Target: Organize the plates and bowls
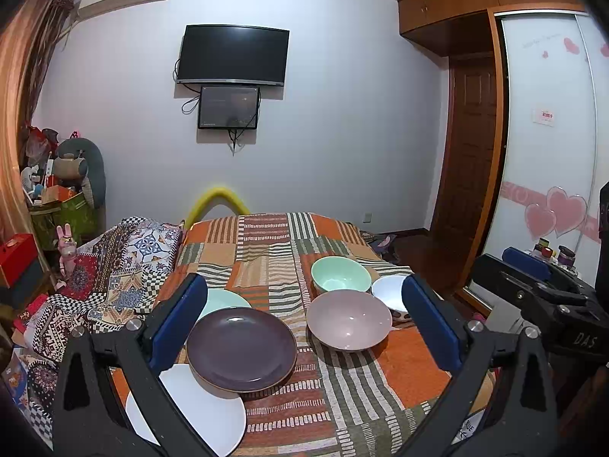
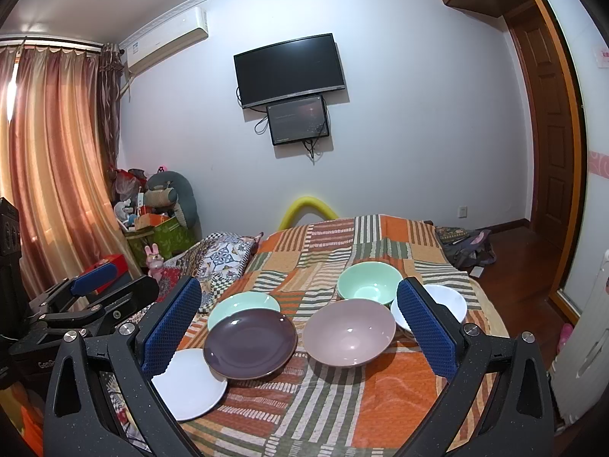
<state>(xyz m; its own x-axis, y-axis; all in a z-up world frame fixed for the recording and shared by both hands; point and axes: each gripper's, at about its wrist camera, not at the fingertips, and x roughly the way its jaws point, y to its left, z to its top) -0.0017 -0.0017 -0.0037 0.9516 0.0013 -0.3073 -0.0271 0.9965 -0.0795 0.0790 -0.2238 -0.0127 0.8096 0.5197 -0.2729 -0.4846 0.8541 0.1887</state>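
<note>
You're hovering both hand-held grippers, left (image 1: 304,320) and right (image 2: 298,323), wide and empty, lining up plates (image 1: 241,348) versus bowls (image 1: 349,324).

Support: a bed (image 1: 342,392), covered by a patchwork spread in orange, olive and cream stripes.
Purple plate (image 1: 241,348): on the near left of the spread, its rim overlapping the two plates beside it.
White plate (image 1: 198,419): nearest, partly under the purple plate's near edge.
Mint plate (image 1: 224,301): behind the purple plate, partly hidden by it.
Mauve bowl (image 1: 349,325): upright, to the right of the purple plate, apart from it.
Mint bowl (image 1: 340,275): upright, just behind the mauve bowl.
White bowl (image 1: 388,292): upright, right of the mint bowl, close to both other bowls.
Patterned quilt (image 1: 125,266): bunched along the bed's left side.
</note>
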